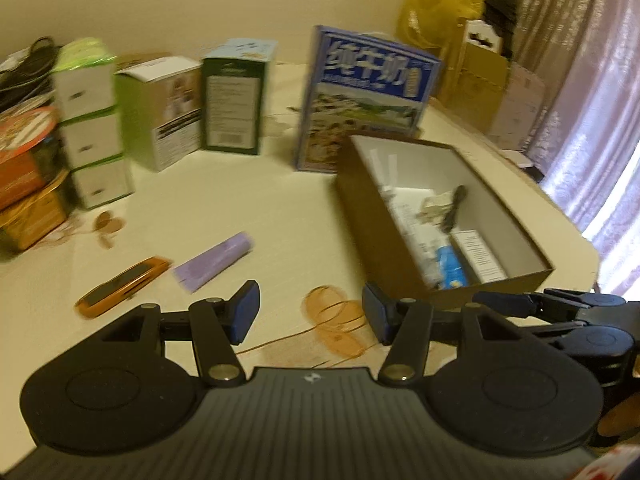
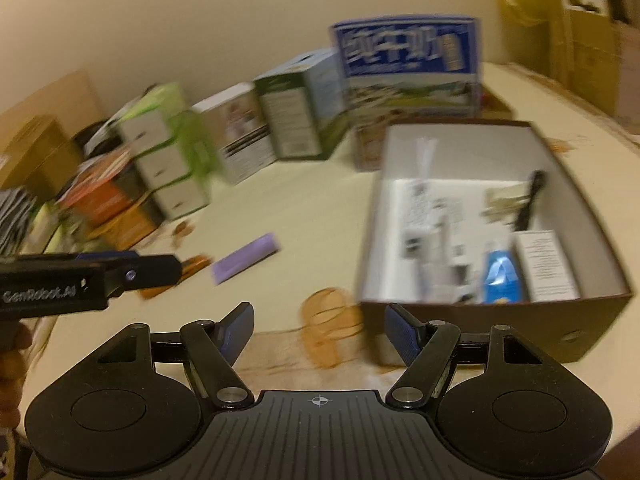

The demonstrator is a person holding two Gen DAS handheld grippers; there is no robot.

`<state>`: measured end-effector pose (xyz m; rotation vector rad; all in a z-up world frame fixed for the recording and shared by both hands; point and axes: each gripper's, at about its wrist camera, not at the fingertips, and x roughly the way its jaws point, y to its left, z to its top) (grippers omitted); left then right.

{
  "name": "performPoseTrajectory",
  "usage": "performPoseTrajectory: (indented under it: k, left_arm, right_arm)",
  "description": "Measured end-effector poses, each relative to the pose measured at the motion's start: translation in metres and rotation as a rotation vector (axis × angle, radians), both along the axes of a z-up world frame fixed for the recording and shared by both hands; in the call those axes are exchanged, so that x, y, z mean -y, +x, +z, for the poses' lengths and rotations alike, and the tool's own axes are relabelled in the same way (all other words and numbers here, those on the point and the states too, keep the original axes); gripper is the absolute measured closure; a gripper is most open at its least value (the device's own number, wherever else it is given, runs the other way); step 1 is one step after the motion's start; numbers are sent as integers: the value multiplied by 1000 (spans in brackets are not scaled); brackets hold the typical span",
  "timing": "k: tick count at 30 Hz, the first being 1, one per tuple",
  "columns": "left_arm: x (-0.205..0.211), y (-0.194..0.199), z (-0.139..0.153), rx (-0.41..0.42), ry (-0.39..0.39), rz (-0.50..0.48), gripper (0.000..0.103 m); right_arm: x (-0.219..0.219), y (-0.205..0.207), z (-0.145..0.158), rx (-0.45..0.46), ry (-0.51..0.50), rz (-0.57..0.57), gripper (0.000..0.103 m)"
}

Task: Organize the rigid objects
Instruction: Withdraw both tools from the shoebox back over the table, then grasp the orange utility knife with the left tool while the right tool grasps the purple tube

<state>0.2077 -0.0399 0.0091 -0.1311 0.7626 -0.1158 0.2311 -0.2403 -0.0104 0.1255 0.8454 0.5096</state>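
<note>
My left gripper [image 1: 310, 312] hangs open over the cream table with nothing between its blue pads. Ahead and to its left lie a purple tube [image 1: 214, 260] and a flat orange case [image 1: 122, 286]. My right gripper [image 2: 320, 328] is also open and holds nothing, just short of the near wall of an open brown box [image 2: 500, 324]. The box [image 1: 360, 200] holds a blue tube [image 2: 500, 276], a small white carton [image 2: 546, 264], a black item and white packets. In the right wrist view the left gripper [image 2: 160, 270] reaches in from the left and partly hides the orange case [image 2: 194, 266]; the purple tube [image 2: 246, 258] lies beyond it.
A tall blue milk carton box [image 1: 364, 96] stands behind the brown box. Green and white boxes [image 1: 168, 112] line the back, with stacked white boxes [image 1: 92, 128] and orange tins [image 1: 28, 184] at the left. Cardboard boxes [image 1: 480, 76] and a curtain stand at the right.
</note>
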Motion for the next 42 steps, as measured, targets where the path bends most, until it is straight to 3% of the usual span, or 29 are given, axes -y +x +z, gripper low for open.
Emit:
performPoseTrajectory:
  k: [9, 19, 31, 36, 42]
  left_arm:
    - [-63, -20, -27, -33, 25, 131, 51]
    - [-110, -5, -60, -57, 82, 209, 51]
    - [-140, 53, -107, -64, 237, 130, 46]
    - [-151, 80, -131, -75, 305, 75, 43]
    - [-169, 97, -154, -103, 317, 70, 44]
  right_arm:
    - [-56, 1, -26, -42, -9, 111, 34]
    - [-92, 30, -59, -90, -47, 133, 34]
    - [-126, 86, -97, -116, -73, 125, 34]
    - [-139, 116, -109, -77, -97, 135, 34]
    - [-154, 161, -114, -19, -79, 125, 34]
